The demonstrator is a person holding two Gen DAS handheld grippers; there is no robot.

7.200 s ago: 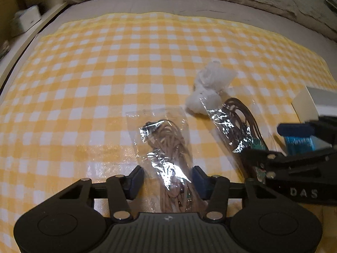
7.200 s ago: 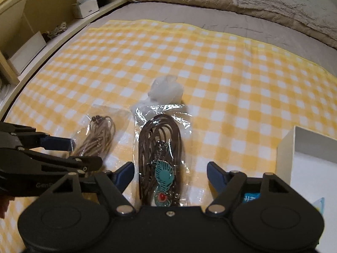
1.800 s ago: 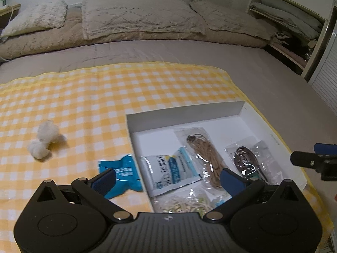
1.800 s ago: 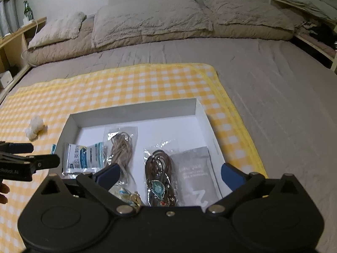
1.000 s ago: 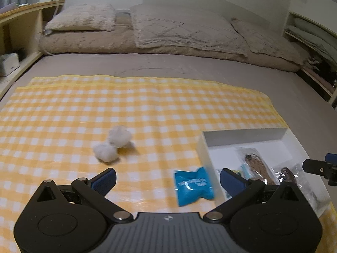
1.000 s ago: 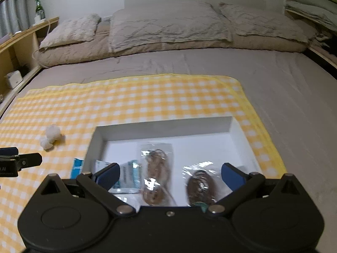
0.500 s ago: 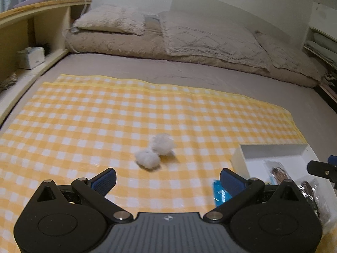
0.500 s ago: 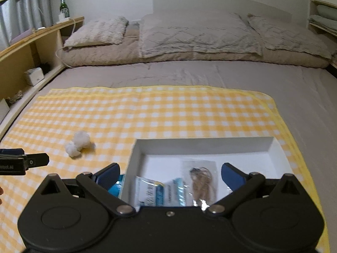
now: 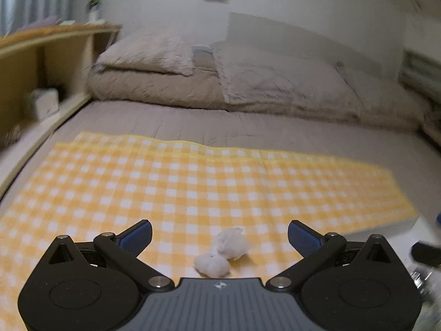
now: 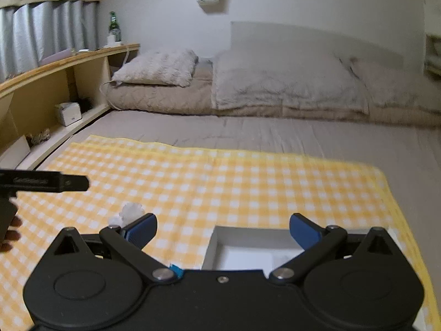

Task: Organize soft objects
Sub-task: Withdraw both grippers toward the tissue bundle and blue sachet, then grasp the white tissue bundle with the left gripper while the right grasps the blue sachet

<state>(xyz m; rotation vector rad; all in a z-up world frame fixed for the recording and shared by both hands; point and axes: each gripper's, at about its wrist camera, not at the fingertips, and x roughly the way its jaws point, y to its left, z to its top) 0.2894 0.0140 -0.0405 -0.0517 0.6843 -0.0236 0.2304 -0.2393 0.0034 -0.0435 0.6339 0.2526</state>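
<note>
A white cotton wad [image 9: 222,251] lies on the yellow checked cloth [image 9: 193,182], just ahead of my left gripper [image 9: 219,234], which is open and empty with the wad between its fingers' line. In the right wrist view the wad [image 10: 129,213] shows at the left behind the left finger. My right gripper [image 10: 223,230] is open and empty above the white box [image 10: 220,237]. A corner of a blue packet [image 10: 176,270] peeks out beside the box. The left gripper's side [image 10: 44,183] shows at the left edge.
The cloth [image 10: 220,182] covers a grey bed [image 10: 275,135] with pillows [image 10: 157,67] and a folded quilt at the head. A wooden shelf [image 10: 55,82] runs along the left side. The right gripper's tip [image 9: 425,252] shows at the left wrist view's right edge.
Both grippers have tilted up and swung left. The cotton wad now sits close before the left gripper. The box and blue packet have slid down and out of the left view.
</note>
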